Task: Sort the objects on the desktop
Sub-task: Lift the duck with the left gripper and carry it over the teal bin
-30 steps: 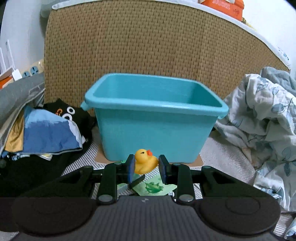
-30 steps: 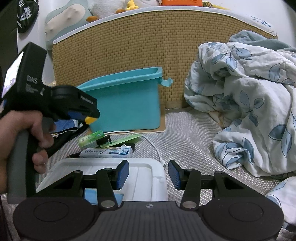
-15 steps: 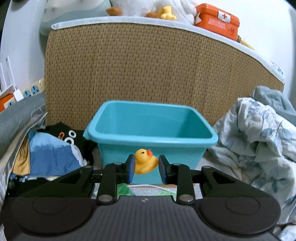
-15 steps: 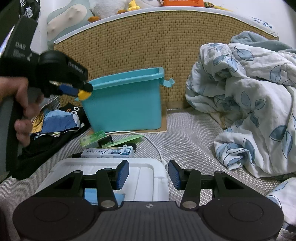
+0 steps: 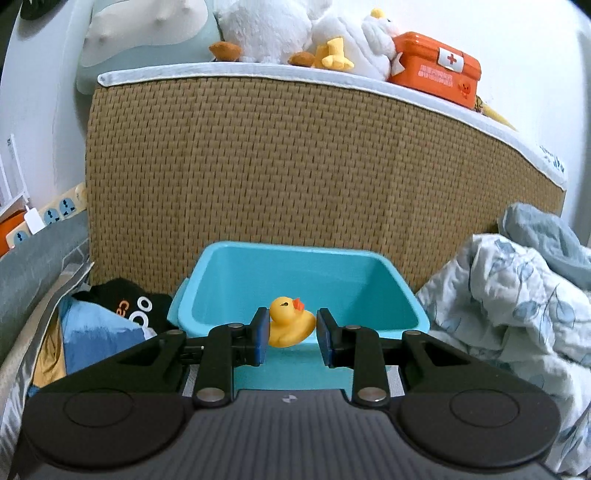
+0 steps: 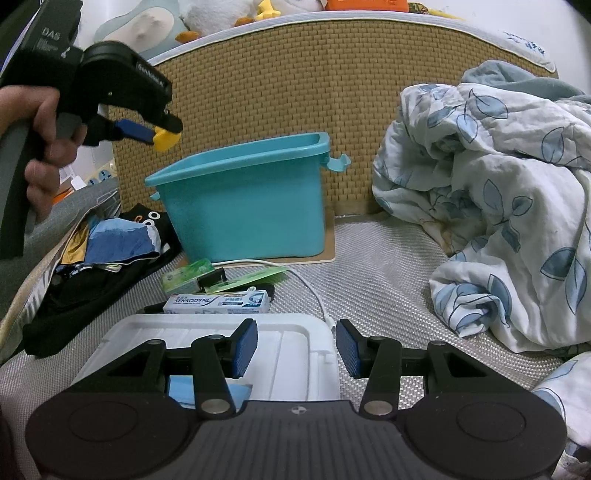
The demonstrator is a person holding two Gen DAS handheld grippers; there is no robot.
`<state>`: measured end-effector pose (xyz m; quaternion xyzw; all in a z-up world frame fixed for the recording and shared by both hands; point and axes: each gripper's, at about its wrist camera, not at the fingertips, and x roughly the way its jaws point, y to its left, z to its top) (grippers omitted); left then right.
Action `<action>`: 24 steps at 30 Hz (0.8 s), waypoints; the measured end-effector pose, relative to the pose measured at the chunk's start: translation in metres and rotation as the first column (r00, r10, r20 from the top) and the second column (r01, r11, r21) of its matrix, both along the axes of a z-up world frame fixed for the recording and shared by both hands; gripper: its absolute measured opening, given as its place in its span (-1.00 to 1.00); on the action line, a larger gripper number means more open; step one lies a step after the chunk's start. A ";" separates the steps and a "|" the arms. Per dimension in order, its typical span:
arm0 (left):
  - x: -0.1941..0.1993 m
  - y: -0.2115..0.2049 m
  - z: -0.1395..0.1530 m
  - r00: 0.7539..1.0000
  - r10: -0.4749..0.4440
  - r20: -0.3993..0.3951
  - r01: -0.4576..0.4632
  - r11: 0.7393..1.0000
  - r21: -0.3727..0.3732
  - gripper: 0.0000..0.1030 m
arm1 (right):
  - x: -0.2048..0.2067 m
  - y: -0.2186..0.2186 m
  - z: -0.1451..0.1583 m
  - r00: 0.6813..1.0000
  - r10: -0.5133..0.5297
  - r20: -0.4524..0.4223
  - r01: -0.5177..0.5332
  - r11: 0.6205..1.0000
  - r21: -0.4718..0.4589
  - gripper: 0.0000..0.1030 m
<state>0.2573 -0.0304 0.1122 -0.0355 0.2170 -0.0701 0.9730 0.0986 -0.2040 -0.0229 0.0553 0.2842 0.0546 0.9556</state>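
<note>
My left gripper (image 5: 289, 334) is shut on a yellow rubber duck (image 5: 290, 322), held high in the air before the near rim of the teal bin (image 5: 236, 291). In the right wrist view that gripper (image 6: 162, 131) and the duck (image 6: 165, 140) hang above and left of the teal bin (image 6: 243, 206), held by a hand (image 6: 44, 140). My right gripper (image 6: 295, 349) stands open and empty, low over a white box lid (image 6: 295, 347). A toothpaste box (image 6: 221, 301) and a green packet (image 6: 188, 275) lie on the woven mat in front of the bin.
A rumpled leaf-print blanket (image 6: 491, 206) fills the right side. Dark and blue clothes (image 6: 110, 240) pile up at the left. A wicker headboard (image 5: 295, 177) rises behind the bin, with plush toys (image 5: 280, 33) and an orange first-aid tin (image 5: 436, 70) on top. A white cable (image 6: 306, 284) crosses the mat.
My left gripper has risen with the duck, from down near the mat to above the level of the bin's rim. The right gripper has stayed still and open.
</note>
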 end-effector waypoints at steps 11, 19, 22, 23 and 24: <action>0.023 0.003 0.023 1.000 0.007 0.000 -0.007 1.000 -0.001 -0.40 | 0.002 -0.002 0.000 1.000 -0.007 -0.006 0.007 1.000 0.014 0.00; 0.044 -0.001 0.025 1.000 0.007 -0.026 -0.007 1.000 0.008 -0.40 | 0.003 -0.003 0.000 1.000 -0.011 -0.010 0.011 1.000 0.024 0.00; 0.053 -0.002 0.024 0.999 0.006 -0.047 -0.006 1.000 0.001 -0.40 | 0.003 -0.004 0.000 1.000 -0.012 -0.014 0.012 1.000 0.029 0.00; 0.057 -0.003 0.022 0.999 0.006 -0.053 -0.006 1.000 0.004 -0.40 | 0.003 -0.004 -0.001 1.000 -0.012 -0.015 0.013 0.999 0.030 0.00; 0.061 -0.004 0.021 0.998 0.006 -0.060 -0.006 1.000 0.008 -0.40 | 0.004 -0.005 -0.001 1.000 -0.013 -0.017 0.014 0.999 0.032 0.00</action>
